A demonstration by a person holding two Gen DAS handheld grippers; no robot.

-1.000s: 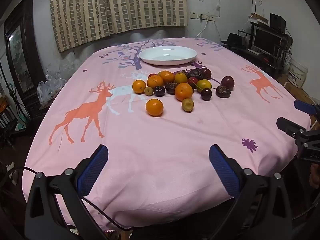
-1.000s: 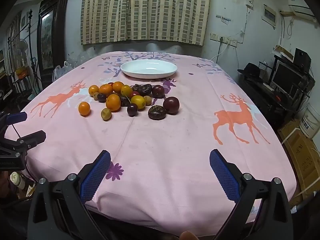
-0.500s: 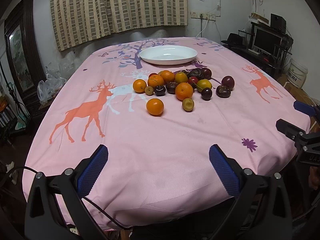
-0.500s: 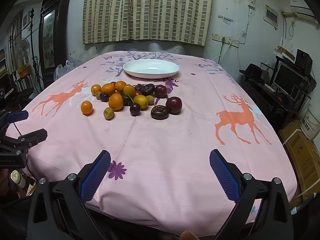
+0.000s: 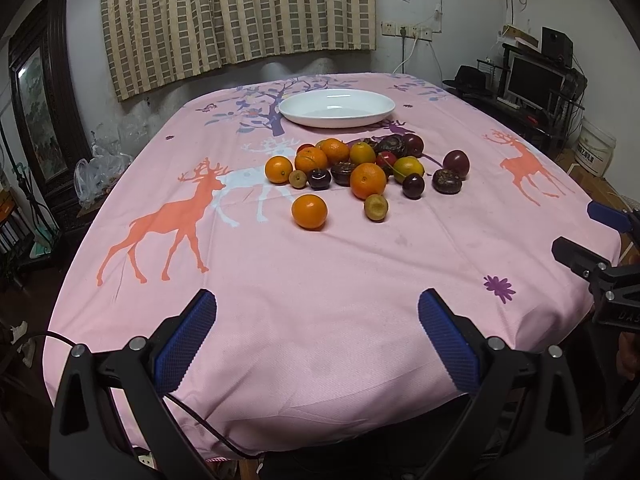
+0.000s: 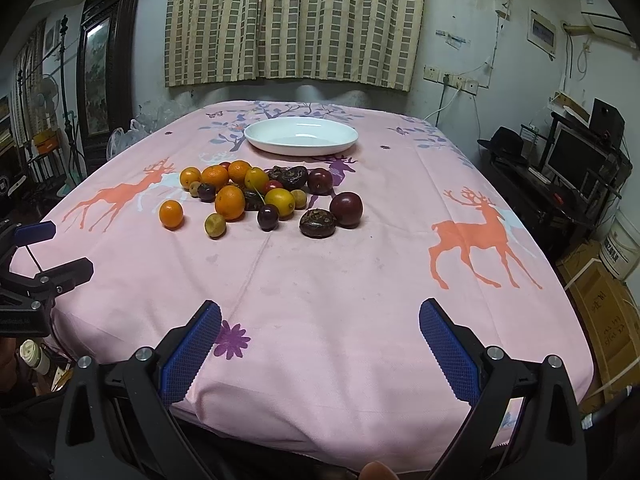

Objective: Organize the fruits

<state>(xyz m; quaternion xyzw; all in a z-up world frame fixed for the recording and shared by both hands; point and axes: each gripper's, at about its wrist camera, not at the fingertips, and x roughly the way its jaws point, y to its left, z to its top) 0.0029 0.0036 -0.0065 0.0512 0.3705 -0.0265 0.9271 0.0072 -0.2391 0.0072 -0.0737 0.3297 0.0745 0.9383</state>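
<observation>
Both claws, left claw (image 5: 318,336) and right claw (image 6: 320,346), gape empty; fruit pile (image 5: 360,168) lies before white plate (image 5: 337,107).

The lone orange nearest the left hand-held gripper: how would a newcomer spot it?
Start at the white plate on the pink tablecloth, then come down past the fruit pile. The lone orange sits apart on the pile's near left side, touching nothing, unlike the clustered oranges behind it.

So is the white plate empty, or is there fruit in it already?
Empty. The white plate shows only its bare white inside in both views, and all the fruit sits on the pink tablecloth in front of it.
</observation>
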